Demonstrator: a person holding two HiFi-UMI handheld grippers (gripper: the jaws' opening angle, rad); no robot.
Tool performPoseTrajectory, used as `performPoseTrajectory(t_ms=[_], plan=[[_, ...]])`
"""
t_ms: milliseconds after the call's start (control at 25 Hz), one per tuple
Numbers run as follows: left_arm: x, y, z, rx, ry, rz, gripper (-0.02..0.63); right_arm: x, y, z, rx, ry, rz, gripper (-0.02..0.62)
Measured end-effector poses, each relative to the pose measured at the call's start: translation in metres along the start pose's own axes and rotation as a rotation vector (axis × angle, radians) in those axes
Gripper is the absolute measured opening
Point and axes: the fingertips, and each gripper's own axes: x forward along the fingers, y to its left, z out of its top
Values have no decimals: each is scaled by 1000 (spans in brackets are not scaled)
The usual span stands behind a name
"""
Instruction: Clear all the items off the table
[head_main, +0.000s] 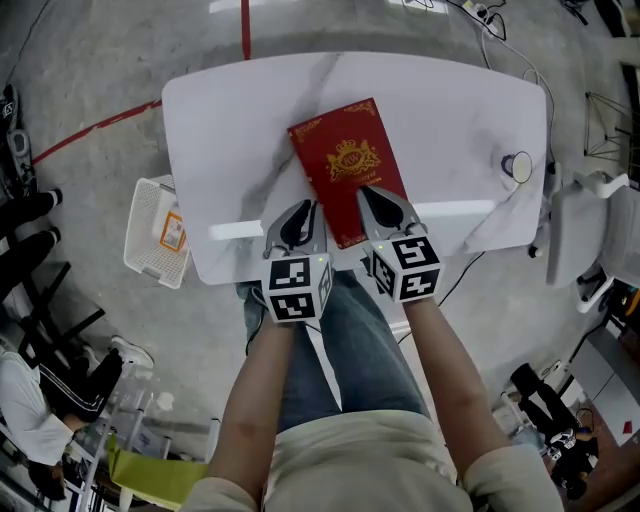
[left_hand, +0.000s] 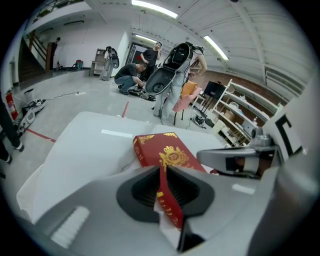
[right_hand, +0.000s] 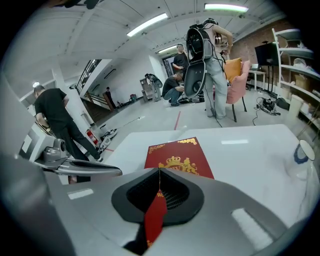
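Observation:
A flat red box (head_main: 345, 165) with a gold crest lies in the middle of the white table (head_main: 230, 120), long side pointing away from me. My left gripper (head_main: 301, 212) is shut on its near left edge; in the left gripper view the red edge (left_hand: 167, 150) runs up between the jaws of the left gripper (left_hand: 163, 172). My right gripper (head_main: 374, 200) is shut on the near right edge. In the right gripper view a thin red edge passes between the jaws of the right gripper (right_hand: 159, 172), and the box top (right_hand: 177, 155) lies beyond. The right gripper (left_hand: 235, 157) also shows beside the box in the left gripper view.
A small round white object (head_main: 517, 166) stands near the table's right end. A white basket (head_main: 155, 230) with something orange inside sits on the floor left of the table. A grey chair (head_main: 585, 235) is at the right. Several people stand beyond the table.

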Motion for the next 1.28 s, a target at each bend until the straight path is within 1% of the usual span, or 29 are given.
performPoseTrajectory(t_ms=[160, 280, 440, 640, 840, 960, 1080, 1280], plan=[[13, -11, -4, 7, 22, -28, 86, -1, -22, -6, 2, 24, -10, 22], [21, -18, -9, 5, 49, -54, 146, -2, -37, -10, 3, 43, -22, 45], [30, -22, -16, 5, 84, -65, 227, -1, -53, -16, 15, 70, -26, 95], [41, -23, -22, 4, 113, -67, 304, 0, -71, -24, 14, 102, -34, 145], [53, -23, -29, -11, 141, -69, 361, 6, -81, -33, 7, 141, -17, 204], [61, -24, -32, -14, 156, -70, 382, 9, -86, -36, 7, 155, -6, 235], [68, -24, -33, -16, 159, -66, 404, 14, -88, -38, 18, 164, 21, 278], [79, -20, -37, -28, 169, -46, 453, 25, -92, -43, 9, 196, 78, 323]])
